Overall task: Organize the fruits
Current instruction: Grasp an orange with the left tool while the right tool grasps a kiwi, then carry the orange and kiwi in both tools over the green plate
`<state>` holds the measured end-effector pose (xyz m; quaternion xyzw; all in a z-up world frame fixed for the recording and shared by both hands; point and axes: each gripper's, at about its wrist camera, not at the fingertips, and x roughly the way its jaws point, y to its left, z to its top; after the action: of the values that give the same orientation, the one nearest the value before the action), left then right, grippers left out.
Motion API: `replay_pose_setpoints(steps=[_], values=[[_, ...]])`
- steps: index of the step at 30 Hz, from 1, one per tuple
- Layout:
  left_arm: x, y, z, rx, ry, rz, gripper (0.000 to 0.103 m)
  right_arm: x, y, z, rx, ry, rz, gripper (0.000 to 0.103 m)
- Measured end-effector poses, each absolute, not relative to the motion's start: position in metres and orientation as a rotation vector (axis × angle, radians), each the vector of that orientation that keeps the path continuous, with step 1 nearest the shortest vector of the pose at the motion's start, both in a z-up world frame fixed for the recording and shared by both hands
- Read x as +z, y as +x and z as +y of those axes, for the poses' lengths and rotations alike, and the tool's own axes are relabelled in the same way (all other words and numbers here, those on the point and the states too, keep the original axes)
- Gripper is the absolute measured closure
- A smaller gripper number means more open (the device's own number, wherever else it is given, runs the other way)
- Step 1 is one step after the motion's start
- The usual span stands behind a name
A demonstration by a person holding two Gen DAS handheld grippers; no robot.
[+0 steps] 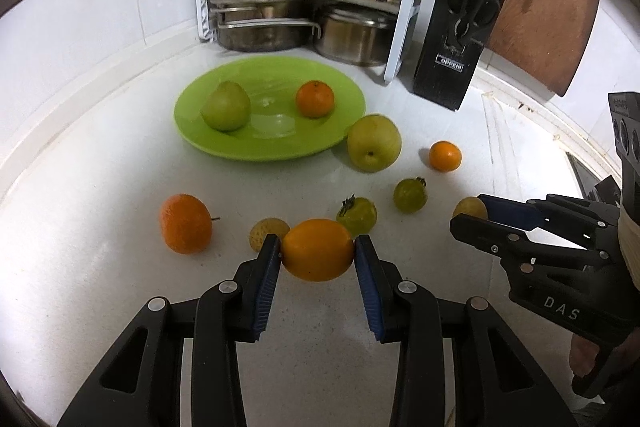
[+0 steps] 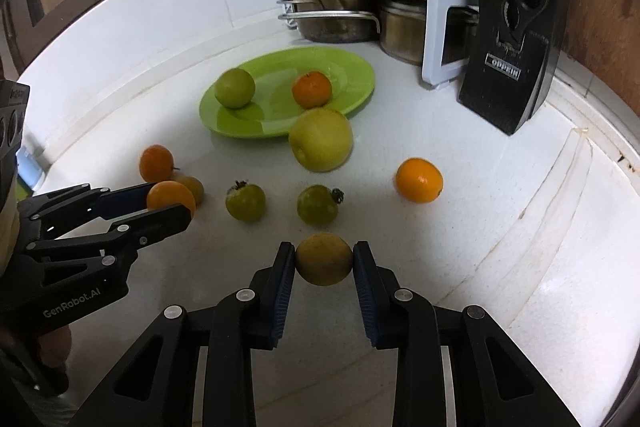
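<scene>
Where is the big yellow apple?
In both views the big yellow apple sits on the white counter, just off the green plate, its right front rim.

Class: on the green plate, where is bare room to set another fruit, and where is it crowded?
Free: the green plate between its pear and orange, plus its front rim. Crowded: the counter just before the plate, strewn with loose fruit.

Matte black plastic two-finger grippers, one in each hand

Both the left gripper [image 1: 317, 255] and the right gripper [image 2: 324, 259] are angular black linkages with cut-out arms and round silver pivot pins, and the fingers [image 1: 266, 283] have ribbed blue pads on the inside. White lettering on the bodies: "DAS" on one side, "GenRobot.AI" on the other. Bit of cream-coloured wrap at the wrist.
</scene>
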<state>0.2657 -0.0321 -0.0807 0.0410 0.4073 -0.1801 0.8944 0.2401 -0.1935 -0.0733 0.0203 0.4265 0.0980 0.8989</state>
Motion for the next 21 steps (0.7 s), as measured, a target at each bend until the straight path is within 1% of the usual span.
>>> replay_pose_setpoints(steps=[10, 21], values=[[-0.058, 0.262, -0.024, -0.367, 0.094, 0.789, 0.065, -0.042, 0.241, -0.184, 0.21, 0.039, 0.805, 0.072], [-0.022, 0.28, -0.012, -0.341, 0.116, 0.7, 0.065, -0.013, 0.26, -0.17, 0.231, 0.008, 0.742, 0.072]])
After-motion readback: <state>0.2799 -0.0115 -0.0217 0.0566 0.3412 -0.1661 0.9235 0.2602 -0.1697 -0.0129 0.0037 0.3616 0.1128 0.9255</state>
